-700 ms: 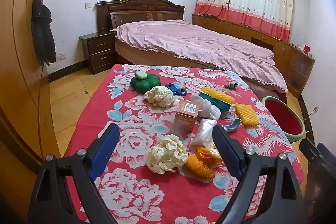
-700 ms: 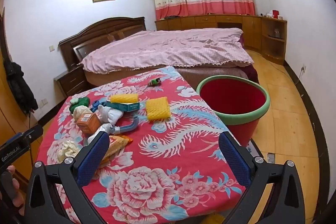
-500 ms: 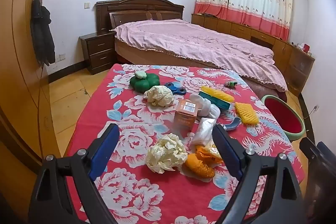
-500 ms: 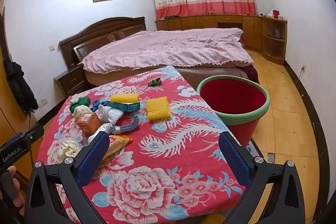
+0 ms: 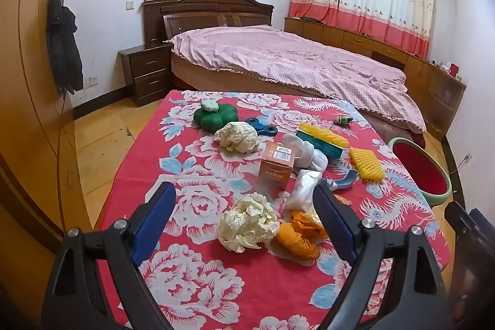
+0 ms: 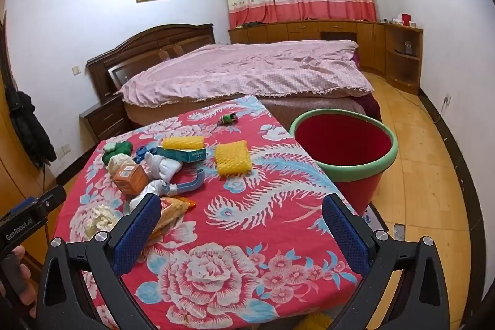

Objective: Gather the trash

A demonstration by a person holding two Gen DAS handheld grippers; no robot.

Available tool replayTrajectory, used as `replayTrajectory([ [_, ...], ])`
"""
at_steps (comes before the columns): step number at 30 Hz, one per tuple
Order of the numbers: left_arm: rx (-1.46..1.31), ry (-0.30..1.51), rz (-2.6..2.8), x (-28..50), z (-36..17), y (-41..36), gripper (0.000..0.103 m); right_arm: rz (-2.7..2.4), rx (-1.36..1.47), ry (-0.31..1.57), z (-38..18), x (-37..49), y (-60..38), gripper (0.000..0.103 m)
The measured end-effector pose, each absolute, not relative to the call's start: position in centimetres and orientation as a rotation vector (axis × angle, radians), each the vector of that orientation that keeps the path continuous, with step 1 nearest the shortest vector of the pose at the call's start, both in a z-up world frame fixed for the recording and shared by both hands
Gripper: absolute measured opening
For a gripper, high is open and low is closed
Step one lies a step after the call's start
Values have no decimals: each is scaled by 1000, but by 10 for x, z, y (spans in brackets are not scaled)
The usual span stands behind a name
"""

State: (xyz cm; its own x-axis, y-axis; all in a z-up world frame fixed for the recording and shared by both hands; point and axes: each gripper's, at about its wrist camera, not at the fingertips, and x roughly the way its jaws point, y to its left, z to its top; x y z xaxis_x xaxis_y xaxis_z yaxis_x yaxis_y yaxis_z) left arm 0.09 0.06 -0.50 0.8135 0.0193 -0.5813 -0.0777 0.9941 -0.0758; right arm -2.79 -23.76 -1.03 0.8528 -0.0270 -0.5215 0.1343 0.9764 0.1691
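Trash lies on a red flowered table (image 5: 216,277) (image 6: 247,237). A crumpled paper wad (image 5: 247,221) sits just ahead of my open left gripper (image 5: 244,206), between its fingers in view. Beside it lie an orange wrapper (image 5: 298,240) and a white plastic bag (image 5: 301,189). A second paper wad (image 5: 236,138), an orange box (image 5: 277,164) (image 6: 130,177) and yellow foam netting (image 5: 366,163) (image 6: 232,161) lie farther on. My right gripper (image 6: 244,225) is open and empty over the table's near right part. A red bucket with a green rim (image 6: 343,144) (image 5: 420,172) stands on the floor to the table's right.
A green pumpkin-shaped toy (image 5: 216,115), a blue spinner (image 5: 263,127), a teal box (image 6: 182,155), white socks (image 5: 309,155) and a blue curved piece (image 6: 188,184) also lie on the table. A bed with a pink cover (image 5: 294,61) stands behind. A wardrobe (image 5: 27,113) is at the left.
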Motion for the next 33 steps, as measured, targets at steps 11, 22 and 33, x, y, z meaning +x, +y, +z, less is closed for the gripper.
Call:
replayTrajectory([
  [11,-100,626,58,1,-7,0,90,-84,204,556,-18,-26,-237,103],
  [22,-102,628,59,1,-9,1,90,-83,206,558,-19,-26,-237,103],
  [33,-100,628,58,0,-10,1,90,-80,210,564,-19,-26,-237,103],
])
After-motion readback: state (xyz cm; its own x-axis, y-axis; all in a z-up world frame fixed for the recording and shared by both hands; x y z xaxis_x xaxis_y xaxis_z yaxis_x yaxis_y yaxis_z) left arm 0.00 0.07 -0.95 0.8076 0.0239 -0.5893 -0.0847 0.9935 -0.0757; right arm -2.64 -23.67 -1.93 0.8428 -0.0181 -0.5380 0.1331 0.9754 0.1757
